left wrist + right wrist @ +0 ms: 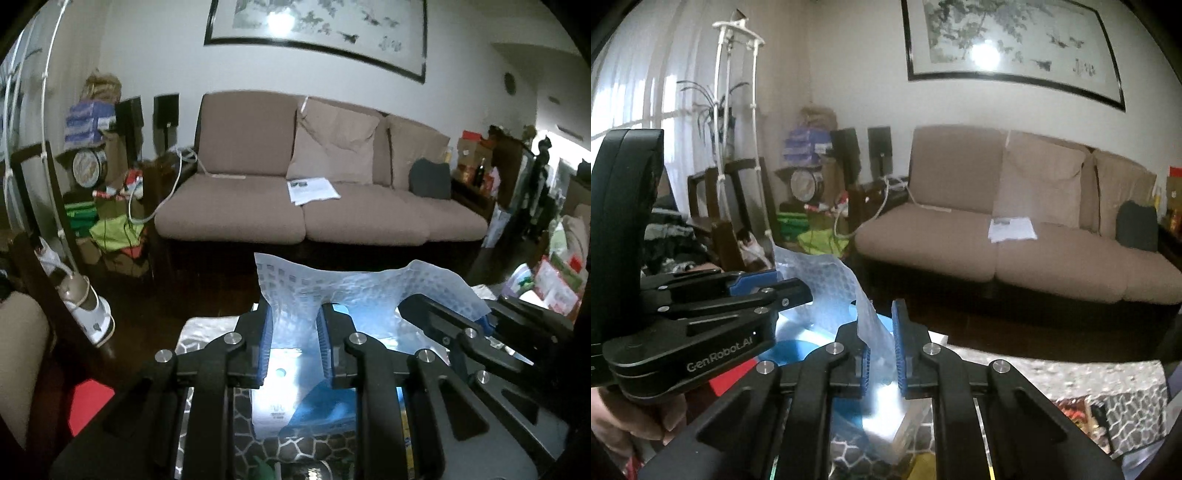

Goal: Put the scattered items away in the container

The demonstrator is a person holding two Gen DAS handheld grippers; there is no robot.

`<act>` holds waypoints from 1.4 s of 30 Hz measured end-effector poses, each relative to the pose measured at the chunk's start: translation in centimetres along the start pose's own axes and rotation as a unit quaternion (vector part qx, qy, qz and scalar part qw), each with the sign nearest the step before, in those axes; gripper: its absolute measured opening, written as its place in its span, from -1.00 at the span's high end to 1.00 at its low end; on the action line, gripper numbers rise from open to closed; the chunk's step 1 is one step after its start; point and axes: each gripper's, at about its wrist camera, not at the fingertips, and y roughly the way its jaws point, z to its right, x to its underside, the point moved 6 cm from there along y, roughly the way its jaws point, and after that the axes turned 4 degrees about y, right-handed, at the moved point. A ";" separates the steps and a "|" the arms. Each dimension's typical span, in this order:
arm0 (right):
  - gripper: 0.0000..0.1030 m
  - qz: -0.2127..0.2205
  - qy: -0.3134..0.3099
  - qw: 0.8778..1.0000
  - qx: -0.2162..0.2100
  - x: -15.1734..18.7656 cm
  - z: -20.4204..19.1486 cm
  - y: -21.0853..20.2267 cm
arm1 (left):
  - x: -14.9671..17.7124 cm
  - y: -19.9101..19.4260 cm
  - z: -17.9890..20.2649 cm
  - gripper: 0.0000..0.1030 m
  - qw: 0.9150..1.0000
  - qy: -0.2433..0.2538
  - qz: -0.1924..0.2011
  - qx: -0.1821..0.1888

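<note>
Both wrist cameras face the sofa (pixel 295 206).

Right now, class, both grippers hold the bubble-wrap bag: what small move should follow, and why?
Probably carry the bubble-wrap bag toward the container, which neither view clearly shows. The left gripper and right gripper both pinch its top edge, so it hangs between them, ready to move.

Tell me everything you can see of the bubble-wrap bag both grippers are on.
The bubble-wrap bag is pale, translucent and crumpled. Its top edge is pinched by the left gripper and the right gripper, so it hangs between them. Something blue and white shows through its lower part. Whether its bottom touches anything is unclear.
</note>
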 end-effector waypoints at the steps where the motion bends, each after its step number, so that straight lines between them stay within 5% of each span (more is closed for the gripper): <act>1: 0.82 0.007 -0.001 1.000 -0.005 -0.8 -0.1 -0.9 | -0.5 -0.7 0.2 0.61 1.000 0.000 0.003 0.000; 14: 0.83 0.025 0.005 1.000 -0.009 -6.3 1.2 -15.1 | -5.1 -13.2 9.3 0.62 0.999 0.009 0.021 0.031; 21: 0.83 0.014 -0.009 1.000 0.001 -5.3 5.2 -25.2 | -4.3 -19.0 19.6 0.61 0.996 0.034 0.016 0.079; 31: 0.85 -0.023 -0.013 0.998 0.053 1.2 15.6 -38.7 | 0.2 -21.7 36.5 0.61 0.984 0.050 -0.019 0.168; 42: 0.85 -0.054 0.044 0.995 0.065 10.0 24.0 -42.1 | 7.6 -19.0 46.3 0.62 0.980 0.063 -0.078 0.173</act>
